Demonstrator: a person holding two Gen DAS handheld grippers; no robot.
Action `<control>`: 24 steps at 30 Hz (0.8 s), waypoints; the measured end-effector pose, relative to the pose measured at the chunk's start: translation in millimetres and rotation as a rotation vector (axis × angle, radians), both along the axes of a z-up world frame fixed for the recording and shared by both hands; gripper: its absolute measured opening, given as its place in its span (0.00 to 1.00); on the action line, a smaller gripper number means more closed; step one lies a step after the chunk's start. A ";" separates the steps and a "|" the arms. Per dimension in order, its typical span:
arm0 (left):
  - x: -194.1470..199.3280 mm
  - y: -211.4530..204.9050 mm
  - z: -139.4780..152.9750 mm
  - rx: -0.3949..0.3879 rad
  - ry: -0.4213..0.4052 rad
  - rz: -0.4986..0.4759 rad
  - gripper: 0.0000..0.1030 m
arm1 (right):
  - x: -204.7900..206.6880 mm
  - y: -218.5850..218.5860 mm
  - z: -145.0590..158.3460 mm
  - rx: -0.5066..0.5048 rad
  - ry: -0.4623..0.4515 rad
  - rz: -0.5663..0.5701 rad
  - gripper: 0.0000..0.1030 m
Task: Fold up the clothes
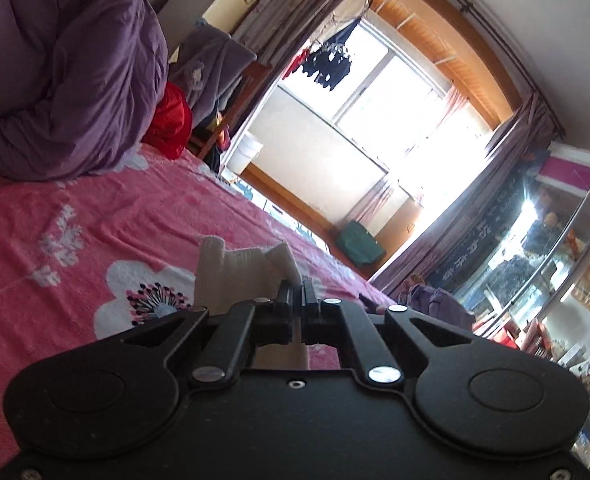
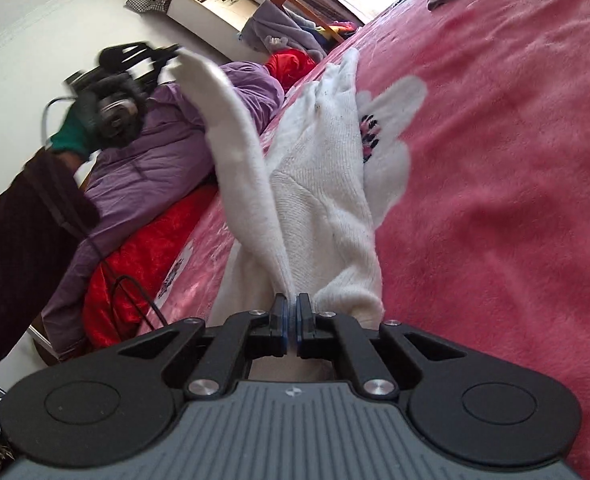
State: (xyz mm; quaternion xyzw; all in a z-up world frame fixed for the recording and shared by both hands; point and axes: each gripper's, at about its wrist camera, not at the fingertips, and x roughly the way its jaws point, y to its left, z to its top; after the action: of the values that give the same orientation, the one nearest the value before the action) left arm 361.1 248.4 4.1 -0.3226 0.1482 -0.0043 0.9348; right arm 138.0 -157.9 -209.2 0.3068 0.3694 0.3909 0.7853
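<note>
White sweater (image 2: pixel 327 184): half lifted off the pink bed (image 2: pixel 515 200), my right gripper (image 2: pixel 293 312) and left gripper (image 1: pixel 298 300) each pinching an edge; I'd judge even tension and level corners make a clean fold.

Daylight floods through the window (image 1: pixel 379 96), blown out to white glare there. The room is otherwise evenly lit, with soft shadows. Strong fisheye bending shows at the edges, corners dark. The far left tongs (image 2: pixel 167 54) are motion-blurred in the right wrist view.

Purple quilt (image 1: pixel 67 68), pink bedspread (image 1: pixel 95 216), window (image 1: pixel 395 92).
</note>
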 end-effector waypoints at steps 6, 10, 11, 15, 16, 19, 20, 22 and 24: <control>78.5 -34.2 -58.9 0.013 0.126 -0.048 0.01 | -3.4 2.8 1.4 -0.008 0.004 0.016 0.05; 112.0 -53.9 -92.5 0.003 0.212 -0.051 0.01 | -6.5 1.6 5.5 -0.005 0.003 0.009 0.05; 118.7 -58.7 -99.5 0.014 0.241 -0.053 0.01 | -7.3 1.3 6.6 -0.004 0.002 0.008 0.05; 141.1 -81.0 -117.3 0.152 0.340 -0.127 0.34 | -10.4 0.1 10.7 -0.002 0.001 0.001 0.04; 135.3 -76.2 -111.7 0.118 0.316 -0.143 0.34 | -11.2 -0.2 11.7 -0.001 0.000 -0.001 0.08; 105.2 -63.9 -80.3 0.098 0.250 -0.164 0.34 | -13.5 -1.1 14.8 0.001 -0.001 -0.006 0.14; 88.2 -58.1 -71.6 0.084 0.240 -0.172 0.34 | -14.4 -0.5 18.3 -0.007 -0.012 -0.011 0.15; 54.0 -46.5 -54.0 0.058 0.218 -0.188 0.34 | -16.0 1.3 26.9 -0.028 -0.043 -0.020 0.18; 6.0 -40.0 -43.0 0.059 0.218 -0.223 0.34 | -17.7 3.2 35.5 -0.050 -0.074 -0.030 0.18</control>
State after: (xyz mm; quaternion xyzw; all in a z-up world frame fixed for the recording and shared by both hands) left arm 367.1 208.4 -38.8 -0.2750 0.2837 -0.0685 0.9161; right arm 120.4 -154.8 -173.6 0.2782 0.3450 0.3807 0.8116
